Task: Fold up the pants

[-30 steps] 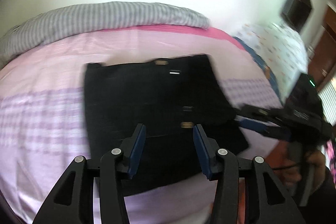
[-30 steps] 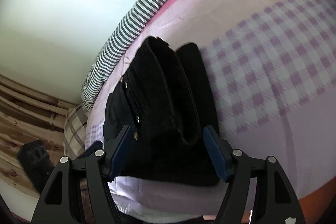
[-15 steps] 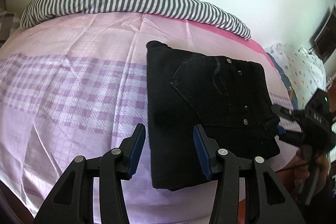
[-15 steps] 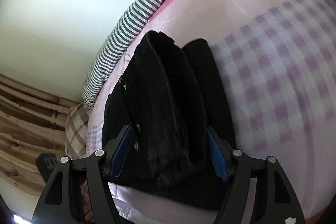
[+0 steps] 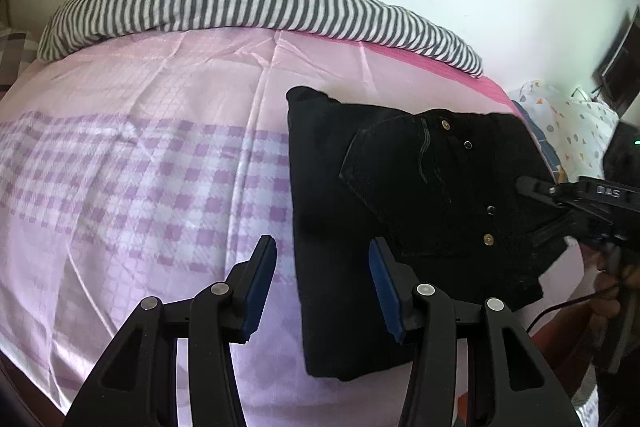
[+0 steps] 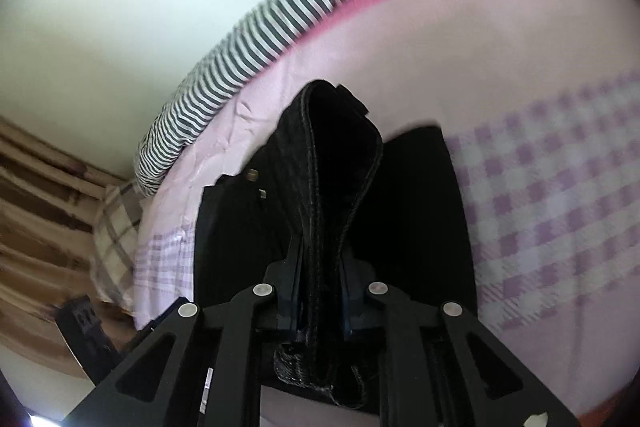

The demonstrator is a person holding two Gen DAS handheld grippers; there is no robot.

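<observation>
Folded black pants [image 5: 400, 187] with metal buttons lie on the pink and purple checked bed sheet [image 5: 120, 167]. My left gripper [image 5: 322, 283] is open above the sheet, its right finger over the pants' near left edge, nothing between its pads. My right gripper [image 6: 320, 267] has its jaws closing, and its pads press on a bunched, raised fold of the pants [image 6: 332, 155]. The rest of the pants [image 6: 420, 207] lies flat under that fold. In the left wrist view, the right gripper [image 5: 536, 195] sits at the pants' right edge.
A grey and white striped blanket [image 5: 256, 3] runs along the far side of the bed against a white wall. Dotted white bedding [image 5: 572, 123] lies at the right. A plaid pillow [image 6: 116, 223] and wooden panelling are at the left. A person's hand [image 5: 608, 291] holds the right gripper.
The right gripper's jaws went from wide apart around the pants' edge to closed on it, and the fold has risen. The left gripper swung left earlier and then stayed put.
</observation>
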